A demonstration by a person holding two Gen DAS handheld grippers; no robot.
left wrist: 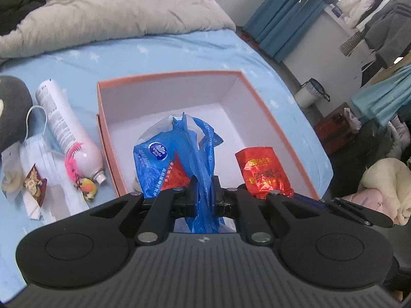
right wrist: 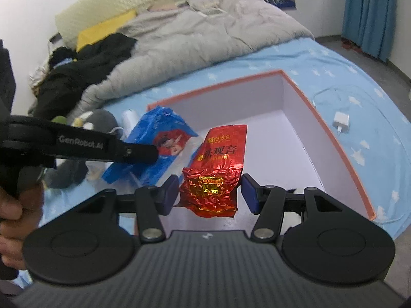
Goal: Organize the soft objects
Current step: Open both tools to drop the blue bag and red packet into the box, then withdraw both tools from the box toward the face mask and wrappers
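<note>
An open orange-rimmed box (left wrist: 164, 77) with a white inside lies on the blue bed sheet; it also shows in the right wrist view (right wrist: 331, 138). My left gripper (left wrist: 204, 195) is shut on a blue tissue pack (left wrist: 177, 154) and holds it over the box's near left part. In the right wrist view the blue pack (right wrist: 159, 133) hangs from the left gripper (right wrist: 138, 151). A red foil tea packet (right wrist: 218, 164) lies inside the box; it shows in the left wrist view (left wrist: 260, 172) too. My right gripper (right wrist: 209, 192) is open, its pads either side of the packet's near end.
Left of the box lie a white spray bottle (left wrist: 64, 128), a face mask (left wrist: 38, 154), a pink toy (left wrist: 74, 164) and a dark plush (left wrist: 10, 107). A grey quilt (right wrist: 179, 38) and black clothes (right wrist: 77, 71) cover the bed's far half. A white charger (right wrist: 341, 122) lies right of the box.
</note>
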